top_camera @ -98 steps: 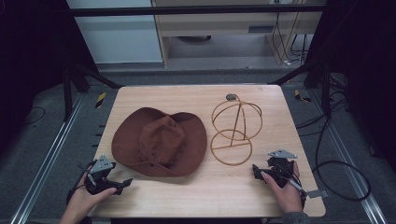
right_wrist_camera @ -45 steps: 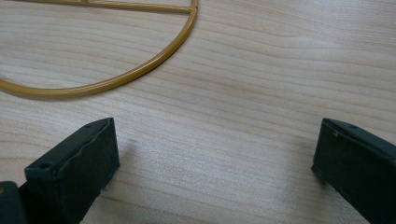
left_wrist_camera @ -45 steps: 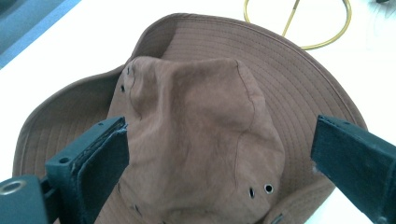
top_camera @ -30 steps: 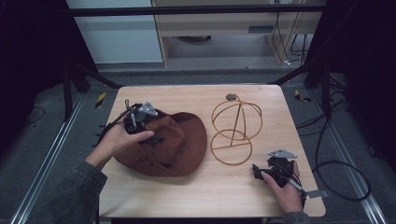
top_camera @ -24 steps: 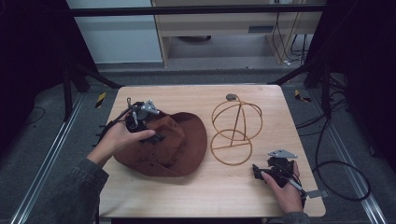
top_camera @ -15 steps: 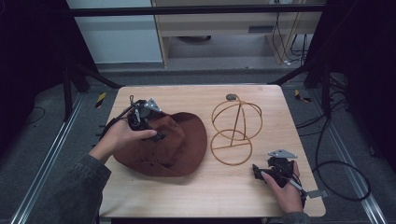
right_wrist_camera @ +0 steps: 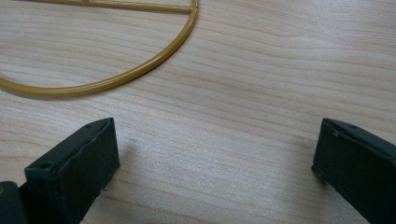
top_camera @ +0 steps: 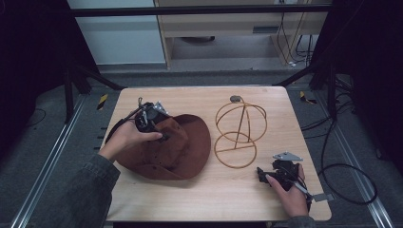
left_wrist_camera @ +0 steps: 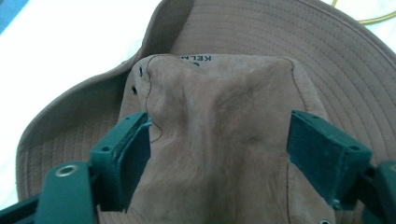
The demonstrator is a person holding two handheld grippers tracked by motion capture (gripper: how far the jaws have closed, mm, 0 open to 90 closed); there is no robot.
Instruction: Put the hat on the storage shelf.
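The brown hat [left_wrist_camera: 224, 140] lies brim-down on the left half of the desk [top_camera: 199, 97], its creased crown standing between the jaws of the left gripper [left_wrist_camera: 219, 154]. Those jaws are spread wide, one on each side of the crown; the pad on the left side of the left gripper view touches or nearly touches the crown's seamed edge, while the other stands just clear of the leather. Two small eyelets [left_wrist_camera: 137, 80] and a printed label [left_wrist_camera: 194, 57] lie beyond the jaws, where crown meets brim. In the high view the left gripper [top_camera: 151, 118] sits over the hat's far left part, held in the person's left hand [top_camera: 124, 138]. To the hat's right stands a gold wire hat stand [top_camera: 240, 135], just beside the brim. The right gripper [right_wrist_camera: 212, 158] rests on the desk near the front right corner, jaws wide with bare wood between them; the stand's base ring [right_wrist_camera: 116, 77] curves just ahead of its left-hand jaw.
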